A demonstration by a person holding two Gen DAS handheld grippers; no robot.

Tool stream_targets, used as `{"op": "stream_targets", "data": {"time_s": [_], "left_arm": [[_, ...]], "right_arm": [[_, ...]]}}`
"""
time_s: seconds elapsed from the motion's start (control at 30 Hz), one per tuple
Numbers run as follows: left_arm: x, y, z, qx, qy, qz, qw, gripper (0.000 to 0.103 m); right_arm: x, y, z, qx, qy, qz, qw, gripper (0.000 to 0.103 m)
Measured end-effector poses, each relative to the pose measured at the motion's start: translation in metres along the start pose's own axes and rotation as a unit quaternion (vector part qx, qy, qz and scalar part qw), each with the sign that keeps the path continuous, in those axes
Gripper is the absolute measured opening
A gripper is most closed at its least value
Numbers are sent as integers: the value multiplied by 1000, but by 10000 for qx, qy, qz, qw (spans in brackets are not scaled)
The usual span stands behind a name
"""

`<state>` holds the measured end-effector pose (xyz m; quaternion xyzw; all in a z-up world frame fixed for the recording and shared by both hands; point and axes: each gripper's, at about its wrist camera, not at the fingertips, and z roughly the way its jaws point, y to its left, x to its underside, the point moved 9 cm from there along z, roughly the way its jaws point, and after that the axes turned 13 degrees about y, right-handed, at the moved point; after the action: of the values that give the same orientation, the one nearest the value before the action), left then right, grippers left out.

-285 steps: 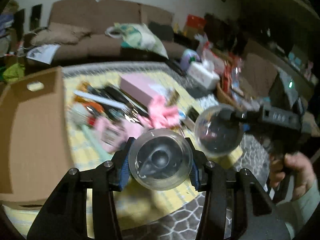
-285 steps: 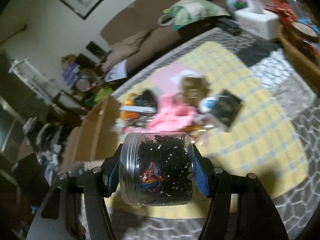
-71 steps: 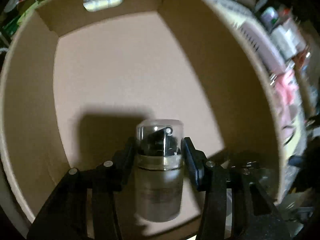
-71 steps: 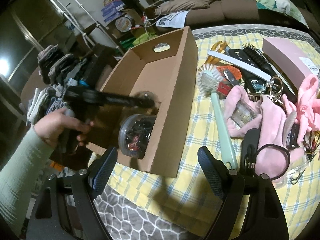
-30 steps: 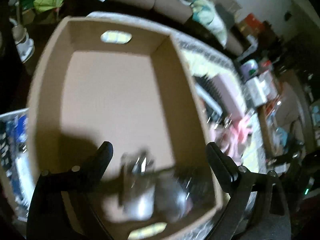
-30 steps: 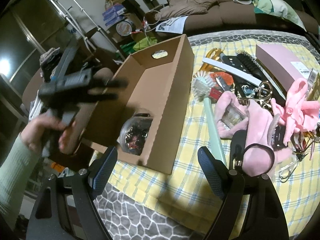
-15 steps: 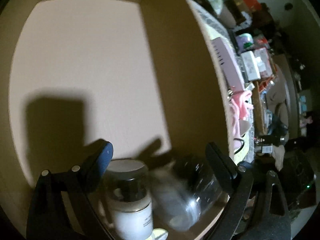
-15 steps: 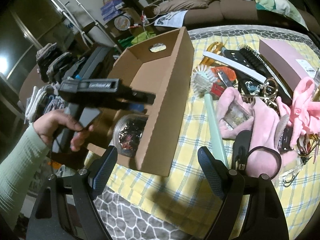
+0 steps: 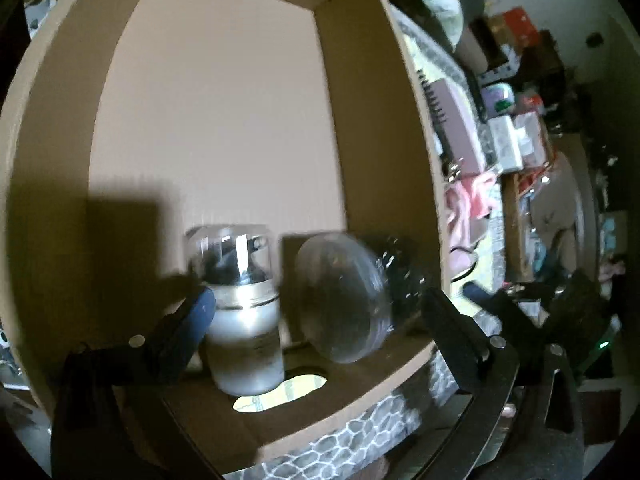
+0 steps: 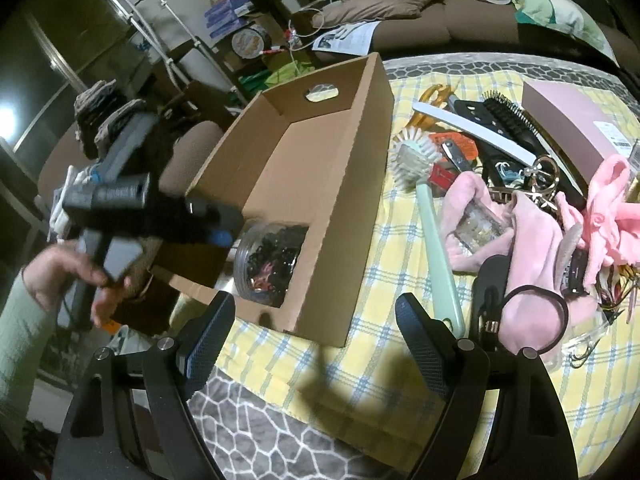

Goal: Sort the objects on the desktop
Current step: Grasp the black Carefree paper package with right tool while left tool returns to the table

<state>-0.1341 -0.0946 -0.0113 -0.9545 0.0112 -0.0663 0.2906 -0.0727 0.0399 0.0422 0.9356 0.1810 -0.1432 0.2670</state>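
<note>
Your left tool (image 9: pixel 316 308) dips into the cardboard box (image 9: pixel 224 128), jaws opening wide around a pump bottle (image 9: pixel 240 312) that stands upright at the near end. One pad is close against the bottle's side, though blur hides whether it touches; the other stands well clear, so nothing is gripped. Just beside the bottle a clear jar (image 9: pixel 348 300) of dark hair ties lies on its side in the box's near corner. Both look parked tight at that end, probably to keep the rest of the floor free for what is to come.

From the right wrist view, your left hand (image 10: pixel 68 276) grips the tool's handle outside the box and angles it steeply down over the near wall.

Your right tool (image 10: pixel 310 334) hovers empty above the checked cloth on the desk (image 10: pixel 360 364), jaws wide apart, pointing down towards the box's near corner. The unsorted heap waits to its right: a mint dish brush (image 10: pixel 424 200), a hairbrush (image 10: pixel 508 120), pink cloth (image 10: pixel 532 220) and a black hair tie (image 10: pixel 532 312).
</note>
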Motion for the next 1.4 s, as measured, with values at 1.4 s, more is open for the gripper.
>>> {"op": "stream_targets", "data": {"time_s": [1.4], "left_arm": [[25,-229,109,-1116,-1885,1710,9606,103]], "right_arm": [[38,-259,-169,1509,-958,1595,9709,103]]}}
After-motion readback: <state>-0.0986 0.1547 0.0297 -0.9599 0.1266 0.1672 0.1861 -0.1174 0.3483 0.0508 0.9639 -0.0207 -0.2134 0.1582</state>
